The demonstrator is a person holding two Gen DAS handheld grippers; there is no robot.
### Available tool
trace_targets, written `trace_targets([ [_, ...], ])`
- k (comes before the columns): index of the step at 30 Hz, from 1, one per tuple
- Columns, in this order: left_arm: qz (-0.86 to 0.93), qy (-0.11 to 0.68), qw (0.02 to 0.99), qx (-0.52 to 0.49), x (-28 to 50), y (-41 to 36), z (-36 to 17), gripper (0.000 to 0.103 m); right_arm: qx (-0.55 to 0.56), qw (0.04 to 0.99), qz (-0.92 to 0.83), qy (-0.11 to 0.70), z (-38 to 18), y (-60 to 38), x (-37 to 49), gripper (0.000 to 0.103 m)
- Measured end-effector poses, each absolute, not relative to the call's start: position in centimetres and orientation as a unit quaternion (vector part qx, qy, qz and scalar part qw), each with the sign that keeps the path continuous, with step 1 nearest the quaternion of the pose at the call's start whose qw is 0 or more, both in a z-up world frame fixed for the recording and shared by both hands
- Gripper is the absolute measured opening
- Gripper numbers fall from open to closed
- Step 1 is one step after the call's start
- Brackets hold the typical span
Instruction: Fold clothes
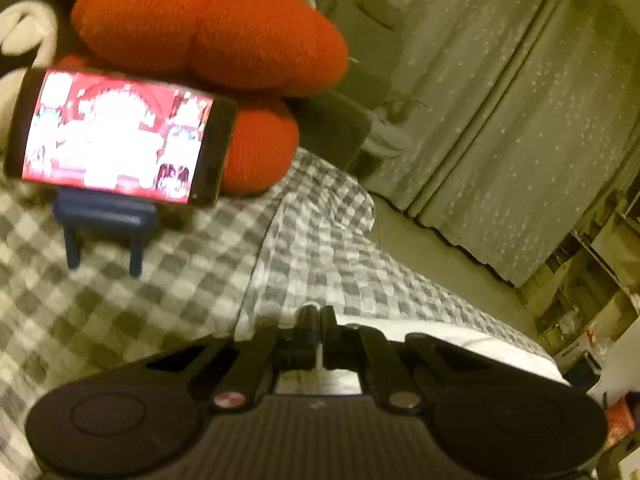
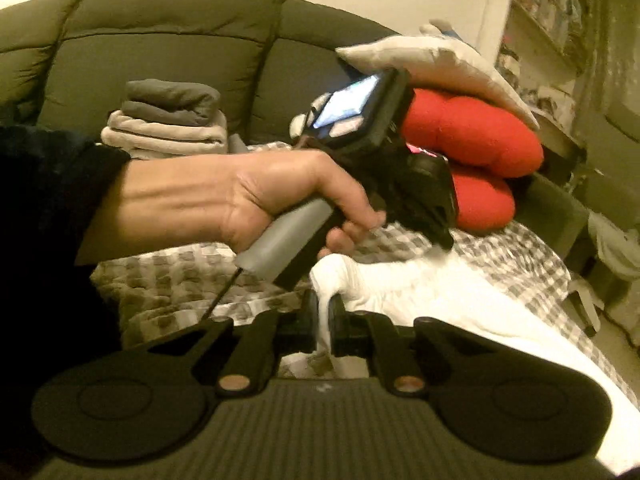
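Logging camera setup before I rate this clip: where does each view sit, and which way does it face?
Left wrist: on the left claw, facing over the checked bedcover toward a phone, a red cushion and curtains; only its own claw shows.
Right wrist: on the right claw, shut on a white garment, facing the sofa; the left hand shows.
Shared: cushion, bedcover.

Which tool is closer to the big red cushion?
Left. The left tool reaches out just in front of the red cushion; the right tool sits farther back, pinching the white garment.
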State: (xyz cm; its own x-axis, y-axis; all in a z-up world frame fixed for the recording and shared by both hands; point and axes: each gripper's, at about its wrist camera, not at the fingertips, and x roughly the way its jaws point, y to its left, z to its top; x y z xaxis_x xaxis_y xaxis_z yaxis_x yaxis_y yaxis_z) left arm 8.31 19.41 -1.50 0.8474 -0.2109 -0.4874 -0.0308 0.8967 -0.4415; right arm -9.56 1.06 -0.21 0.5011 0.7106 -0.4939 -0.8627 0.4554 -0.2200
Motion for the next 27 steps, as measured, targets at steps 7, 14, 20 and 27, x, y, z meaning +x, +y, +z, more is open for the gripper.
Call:
trace_targets([
  [7,-0.024,0.238,0.944,-0.228,7.2,21.1,-0.2,0.001,-0.195,0.839,0.469,0.196,-0.1,2.4,-9.1,0.007],
  [14,-0.009,0.242,0.95,-0.195,6.6,23.3,0.2,0.001,-0.11,0.831,0.485,0.249,1.3,4.2,-7.9,0.007],
  [20,0.006,0.243,0.958,-0.153,5.8,25.9,-0.1,0.001,0.001,0.813,0.502,0.294,3.0,5.0,-6.0,0.007],
  [27,0.026,0.276,0.956,-0.096,6.0,27.3,-3.0,0.002,-0.021,0.792,0.498,0.352,-0.2,9.6,-5.3,0.007],
])
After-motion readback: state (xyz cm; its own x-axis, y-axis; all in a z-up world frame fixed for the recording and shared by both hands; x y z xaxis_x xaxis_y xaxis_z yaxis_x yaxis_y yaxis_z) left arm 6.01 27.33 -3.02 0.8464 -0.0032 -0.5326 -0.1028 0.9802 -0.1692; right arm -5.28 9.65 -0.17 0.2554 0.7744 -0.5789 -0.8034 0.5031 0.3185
